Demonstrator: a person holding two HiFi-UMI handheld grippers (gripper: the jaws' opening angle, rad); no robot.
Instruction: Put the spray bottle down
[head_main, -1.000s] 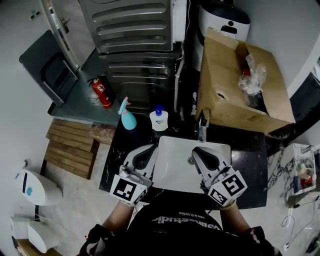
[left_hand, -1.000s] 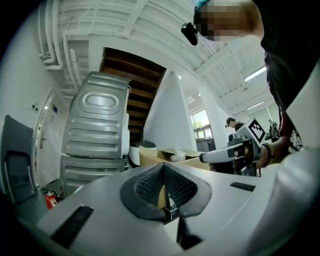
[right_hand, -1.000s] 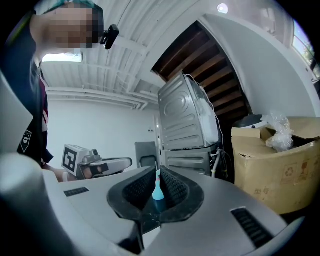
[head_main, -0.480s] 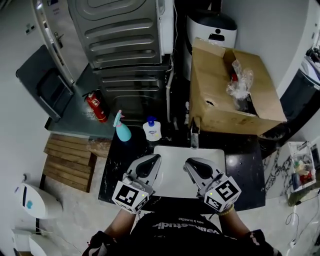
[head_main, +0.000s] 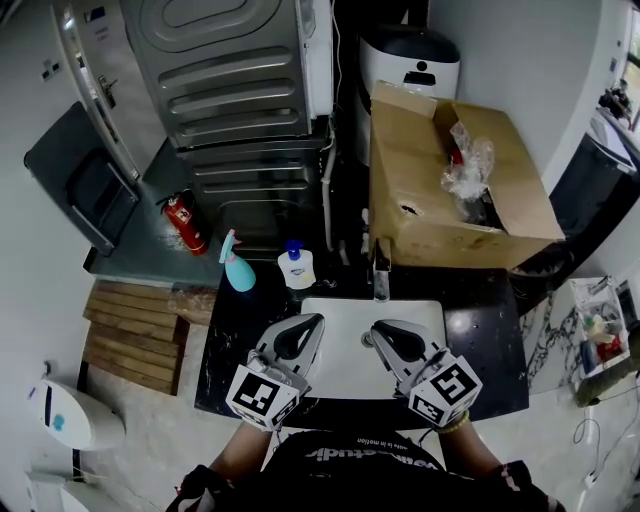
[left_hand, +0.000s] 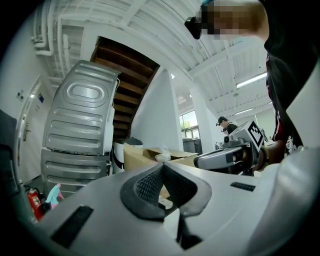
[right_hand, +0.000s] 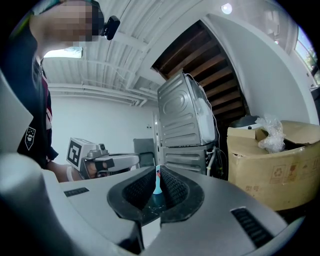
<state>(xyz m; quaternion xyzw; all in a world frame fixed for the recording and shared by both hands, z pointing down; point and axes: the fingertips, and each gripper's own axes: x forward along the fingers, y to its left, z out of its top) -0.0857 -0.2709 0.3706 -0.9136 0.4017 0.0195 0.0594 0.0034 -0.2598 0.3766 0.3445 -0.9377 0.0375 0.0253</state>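
Head view: spray bottle (head_main: 236, 270) stands upright on black counter (head_main: 225, 335).

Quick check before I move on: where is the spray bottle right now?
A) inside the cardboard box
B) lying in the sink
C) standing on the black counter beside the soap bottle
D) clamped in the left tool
C: the spray bottle stands upright on the black counter just left of the soap bottle, while the left tool and right tool are over the sink with nothing in them.
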